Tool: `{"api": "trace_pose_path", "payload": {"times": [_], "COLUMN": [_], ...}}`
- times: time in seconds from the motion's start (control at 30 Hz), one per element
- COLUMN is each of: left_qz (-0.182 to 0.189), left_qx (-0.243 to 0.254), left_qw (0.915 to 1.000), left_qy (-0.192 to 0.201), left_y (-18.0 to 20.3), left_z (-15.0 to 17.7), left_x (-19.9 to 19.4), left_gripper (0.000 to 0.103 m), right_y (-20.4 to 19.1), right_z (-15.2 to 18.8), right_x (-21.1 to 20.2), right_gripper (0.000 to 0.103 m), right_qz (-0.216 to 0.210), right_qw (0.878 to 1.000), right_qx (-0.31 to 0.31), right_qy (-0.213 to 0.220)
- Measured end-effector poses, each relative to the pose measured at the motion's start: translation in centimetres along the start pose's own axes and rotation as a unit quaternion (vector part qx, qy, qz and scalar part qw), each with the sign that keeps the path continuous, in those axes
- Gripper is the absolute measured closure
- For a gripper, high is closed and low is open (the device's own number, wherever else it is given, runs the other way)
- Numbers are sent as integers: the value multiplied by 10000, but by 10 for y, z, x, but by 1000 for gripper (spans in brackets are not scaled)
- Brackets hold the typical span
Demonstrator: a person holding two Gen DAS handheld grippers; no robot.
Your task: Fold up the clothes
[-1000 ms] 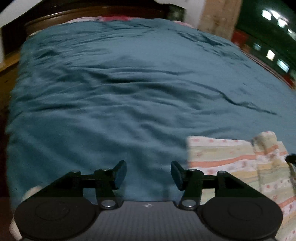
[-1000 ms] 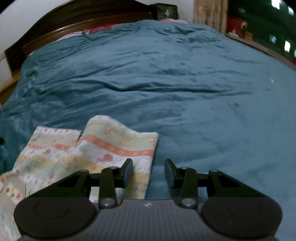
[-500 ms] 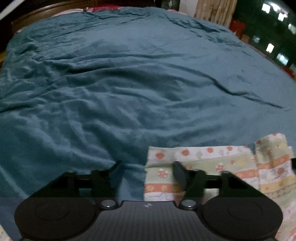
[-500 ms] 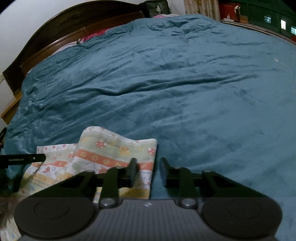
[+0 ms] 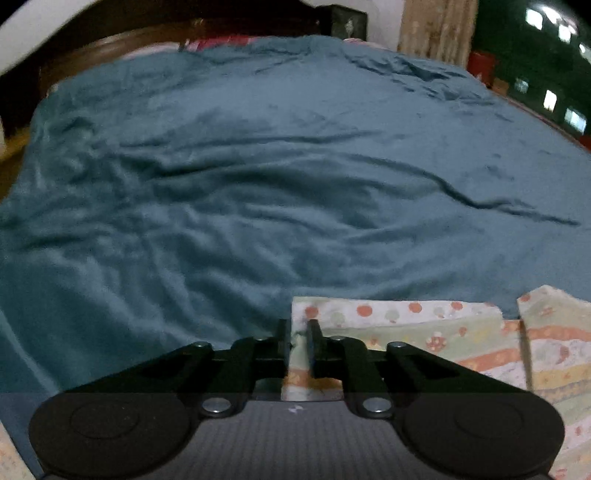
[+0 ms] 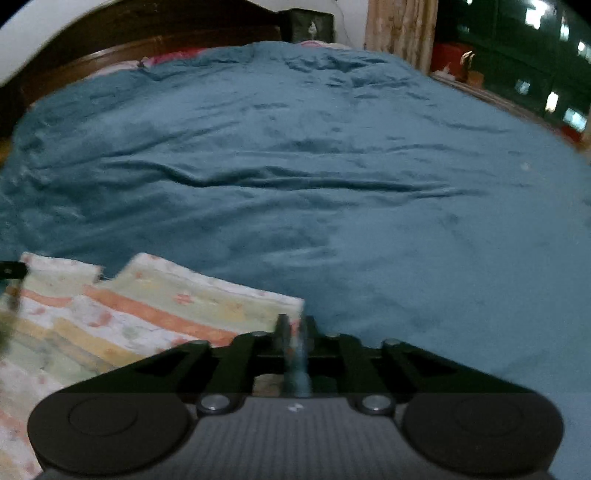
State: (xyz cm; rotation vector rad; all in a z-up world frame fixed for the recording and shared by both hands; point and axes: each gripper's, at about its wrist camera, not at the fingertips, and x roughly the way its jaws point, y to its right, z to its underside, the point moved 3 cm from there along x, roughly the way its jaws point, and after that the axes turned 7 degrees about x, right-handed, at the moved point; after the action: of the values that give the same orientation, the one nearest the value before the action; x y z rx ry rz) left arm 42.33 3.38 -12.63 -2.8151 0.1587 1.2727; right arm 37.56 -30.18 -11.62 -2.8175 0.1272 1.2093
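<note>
A home bedroom at night; a wide bed under a rumpled teal plush blanket fills both views; a dark curved wooden headboard stands at the far end, with a red-and-pink pillow peeking beneath it; a beige patterned curtain hangs beside a dark window showing lit building windows.

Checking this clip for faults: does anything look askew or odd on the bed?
Nothing stands out. The striped garment lies on the rumpled blanket, its far corners pinched by the left gripper and right gripper.
</note>
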Motion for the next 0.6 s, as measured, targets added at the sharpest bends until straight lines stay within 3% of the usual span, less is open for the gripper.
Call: {"api": "trace_pose_path", "payload": {"times": [0.07, 0.17, 0.3, 0.43, 0.6], "left_qz": [23, 287, 841, 1226, 1416], "left_qx": [-120, -266, -301, 41, 318], "left_qw": [9999, 9992, 9960, 9923, 9892], "left_qy": [29, 55, -22, -200, -209], "left_y": [-4, -2, 11, 36, 56], "left_z": [0, 4, 19, 43, 64], "left_x": [-8, -25, -45, -62, -76], "left_gripper": [72, 69, 60, 56, 55], "right_y": [-2, -18, -57, -80, -103], "right_z": [-5, -15, -20, -26, -31], "right_x": [-14, -27, -23, -7, 15], "right_gripper": [83, 83, 83, 70, 69], "right_qz": [-6, -489, -1362, -1466, -1439], "right_qw": [9997, 9983, 9905, 9884, 9854], "right_qx": [23, -56, -191, -390, -903], "right_qy": [230, 297, 48, 34, -97]}}
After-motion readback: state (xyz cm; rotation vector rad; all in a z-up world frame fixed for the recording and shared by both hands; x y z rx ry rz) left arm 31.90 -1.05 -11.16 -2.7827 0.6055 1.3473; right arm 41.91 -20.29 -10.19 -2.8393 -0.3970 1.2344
